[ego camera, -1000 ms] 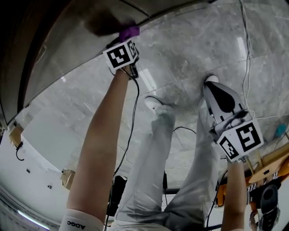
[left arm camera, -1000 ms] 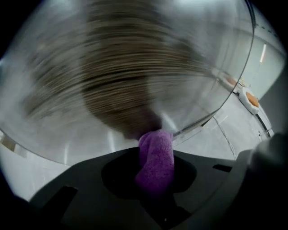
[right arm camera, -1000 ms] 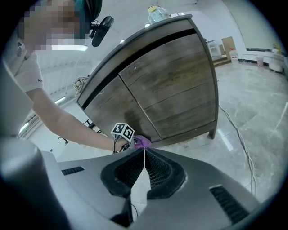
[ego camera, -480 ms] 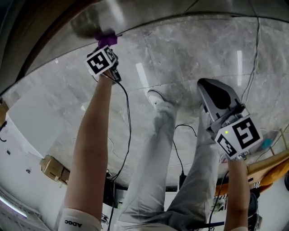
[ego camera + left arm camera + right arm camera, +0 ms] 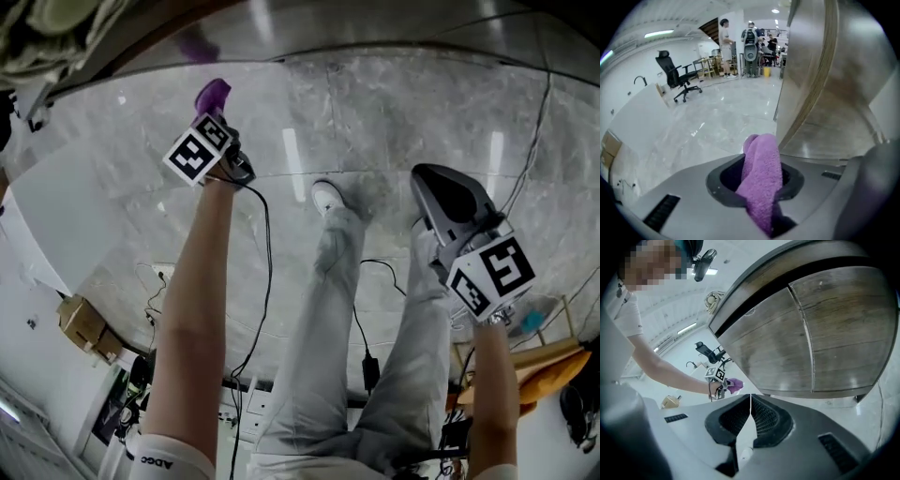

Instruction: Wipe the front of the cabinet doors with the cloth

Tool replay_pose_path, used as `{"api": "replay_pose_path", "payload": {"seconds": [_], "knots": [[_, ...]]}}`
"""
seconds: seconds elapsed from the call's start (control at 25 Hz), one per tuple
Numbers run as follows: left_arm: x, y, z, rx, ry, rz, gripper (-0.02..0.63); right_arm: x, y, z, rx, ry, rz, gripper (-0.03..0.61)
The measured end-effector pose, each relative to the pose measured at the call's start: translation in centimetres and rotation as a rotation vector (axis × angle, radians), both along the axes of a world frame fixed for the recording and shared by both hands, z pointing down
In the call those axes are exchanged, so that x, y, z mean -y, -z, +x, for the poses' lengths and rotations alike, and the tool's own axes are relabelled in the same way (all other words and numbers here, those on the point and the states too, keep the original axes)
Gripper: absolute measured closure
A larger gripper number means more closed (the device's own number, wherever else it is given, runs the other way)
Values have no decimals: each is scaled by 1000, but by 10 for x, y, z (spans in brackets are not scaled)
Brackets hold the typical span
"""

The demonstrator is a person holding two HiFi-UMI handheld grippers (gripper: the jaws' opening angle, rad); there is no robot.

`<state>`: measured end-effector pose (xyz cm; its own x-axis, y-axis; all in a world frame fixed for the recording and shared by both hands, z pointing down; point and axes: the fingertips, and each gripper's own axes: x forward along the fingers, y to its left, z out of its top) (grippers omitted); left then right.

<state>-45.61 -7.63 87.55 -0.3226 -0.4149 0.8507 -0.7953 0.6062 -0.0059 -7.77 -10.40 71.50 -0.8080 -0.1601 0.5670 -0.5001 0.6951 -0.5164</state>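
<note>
My left gripper (image 5: 212,105) is shut on a purple cloth (image 5: 761,180), which bulges out between its jaws and shows as a purple tuft (image 5: 212,94) in the head view. The cloth sits just off the cabinet's lower left corner (image 5: 806,108), a small gap apart from the wood. The two wooden cabinet doors (image 5: 806,333) fill the right gripper view, with the seam between them running down the middle. My right gripper (image 5: 750,401) hangs low by my right leg, jaws closed tip to tip with nothing between them. It also shows in the head view as the right gripper (image 5: 448,202).
Grey marble floor (image 5: 394,103) lies under me, with black cables (image 5: 265,244) trailing across it. A cardboard box (image 5: 82,323) stands at the left. An office chair (image 5: 675,75) and several people stand far off in the room. An orange object (image 5: 534,380) lies near my right hand.
My left gripper with the cloth has moved down and to the left, off the cabinet front toward its lower corner. The right gripper has hardly moved.
</note>
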Motion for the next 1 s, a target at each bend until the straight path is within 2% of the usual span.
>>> {"api": "replay_pose_path", "payload": {"seconds": [0.08, 0.24, 0.36, 0.44, 0.56, 0.64, 0.76, 0.84, 1.0], "knots": [[-23, 30, 17, -49, 6, 65, 520, -2, 18, -4, 4, 40, 4, 551], [-67, 103, 59, -107, -60, 156, 522, -1, 62, -10, 14, 142, 47, 551], [-86, 158, 106, -224, -99, 271, 522, 1, 97, -10, 31, 202, 79, 551], [-91, 198, 138, -263, -143, 338, 522, 0, 122, -5, 68, 203, 56, 551], [-83, 259, 177, -240, -182, 432, 522, 6, 157, 18, 90, 199, 56, 551], [-68, 300, 205, -228, -199, 508, 522, 13, 183, 43, 64, 196, 105, 551], [-33, 365, 243, -199, -310, 629, 522, 28, 231, 76, 38, 175, 215, 551], [-15, 414, 259, -200, -363, 703, 522, 34, 271, 94, 34, 170, 286, 551], [-17, 511, 274, -202, -407, 788, 522, 23, 361, 132, 15, 124, 366, 551]]}}
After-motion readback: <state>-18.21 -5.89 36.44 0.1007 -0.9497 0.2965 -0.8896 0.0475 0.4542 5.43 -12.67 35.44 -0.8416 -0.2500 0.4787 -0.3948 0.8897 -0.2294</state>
